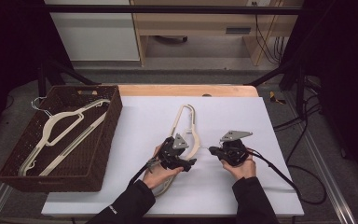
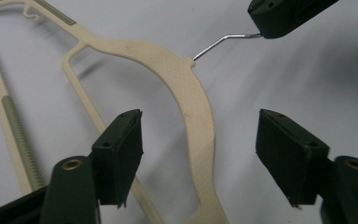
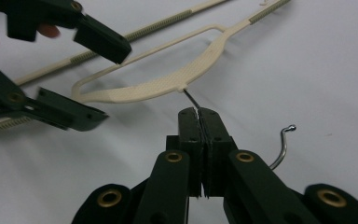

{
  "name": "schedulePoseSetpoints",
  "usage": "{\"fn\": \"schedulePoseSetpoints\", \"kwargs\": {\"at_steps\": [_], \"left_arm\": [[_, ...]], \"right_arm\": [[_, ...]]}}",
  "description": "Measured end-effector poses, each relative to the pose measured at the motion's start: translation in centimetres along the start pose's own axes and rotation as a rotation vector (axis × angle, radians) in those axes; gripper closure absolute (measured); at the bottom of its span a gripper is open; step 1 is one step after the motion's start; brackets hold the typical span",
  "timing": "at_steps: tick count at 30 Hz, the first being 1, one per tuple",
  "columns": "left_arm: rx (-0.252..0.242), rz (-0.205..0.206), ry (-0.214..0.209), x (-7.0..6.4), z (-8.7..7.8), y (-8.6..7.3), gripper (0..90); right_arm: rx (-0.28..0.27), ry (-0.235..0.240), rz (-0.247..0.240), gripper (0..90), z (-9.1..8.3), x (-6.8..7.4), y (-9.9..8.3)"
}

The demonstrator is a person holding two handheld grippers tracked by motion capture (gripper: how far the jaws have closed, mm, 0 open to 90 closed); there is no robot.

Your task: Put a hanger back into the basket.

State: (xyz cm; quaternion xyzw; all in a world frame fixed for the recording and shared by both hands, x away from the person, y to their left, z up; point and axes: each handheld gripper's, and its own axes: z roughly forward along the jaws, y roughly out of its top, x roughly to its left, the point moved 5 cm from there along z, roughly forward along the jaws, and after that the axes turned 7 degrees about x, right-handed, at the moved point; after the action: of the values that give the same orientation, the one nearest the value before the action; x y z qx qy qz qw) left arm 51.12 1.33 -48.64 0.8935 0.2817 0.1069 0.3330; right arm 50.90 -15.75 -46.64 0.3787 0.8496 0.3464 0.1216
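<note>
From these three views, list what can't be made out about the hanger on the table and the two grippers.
- High view: the hanger's lower end lies under the left gripper and the hand.
- High view: the wire hook is too thin to trace.
- Right gripper view: the shut right gripper hides the pinched stretch of wire.
- Left gripper view: the hanger's far shoulder is cut off by the top left edge.
- High view: how many hangers lie in the basket is unclear.

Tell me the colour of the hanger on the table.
Cream hanger with a silver wire hook; clearest in the left gripper view.
</note>
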Motion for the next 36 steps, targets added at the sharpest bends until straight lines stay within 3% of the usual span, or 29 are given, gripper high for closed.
{"fn": "schedulePoseSetpoints", "kwargs": {"at_steps": [3,11,14,19,21,23,25,27,32,36], "left_arm": [[0.04,0.017,0.011,0.0,0.8,0.0,40.7],[0.101,0.013,0.005,-0.1,1.4,0.2,72.9],[0.126,0.022,0.006,-0.2,1.5,0.1,73.9],[0.125,0.017,0.014,-0.2,1.2,0.1,74.4],[0.118,0.017,0.019,0.0,0.5,0.2,74.6],[0.102,0.006,0.022,0.2,-0.3,0.3,75.2],[0.085,-0.007,0.027,0.5,-1.2,0.4,75.3],[0.076,-0.012,0.032,0.9,-2.1,0.4,76.0],[0.043,-0.04,0.049,1.9,-4.0,0.3,76.9],[0.03,-0.07,0.072,3.0,-5.5,0.1,78.4]], "right_arm": [[-0.005,-0.003,0.007,89.6,-0.4,0.3,0.4],[-0.012,-0.002,0.007,89.6,-1.0,0.5,0.7],[-0.018,-0.008,0.001,90.0,-1.2,0.5,0.9],[-0.051,-0.002,-0.004,90.0,-1.9,0.7,1.2],[-0.098,-0.004,-0.009,88.7,-2.7,0.6,1.5],[-0.189,0.007,-0.013,75.9,-4.3,0.4,2.0],[-0.211,0.006,-0.012,72.0,-4.7,0.3,2.0],[-0.279,0.0,-0.007,59.7,-6.4,0.1,2.2],[-0.332,-0.005,0.02,46.4,-7.7,-0.7,1.9],[-0.333,-0.02,0.059,38.2,-7.8,-1.7,0.9]]}}
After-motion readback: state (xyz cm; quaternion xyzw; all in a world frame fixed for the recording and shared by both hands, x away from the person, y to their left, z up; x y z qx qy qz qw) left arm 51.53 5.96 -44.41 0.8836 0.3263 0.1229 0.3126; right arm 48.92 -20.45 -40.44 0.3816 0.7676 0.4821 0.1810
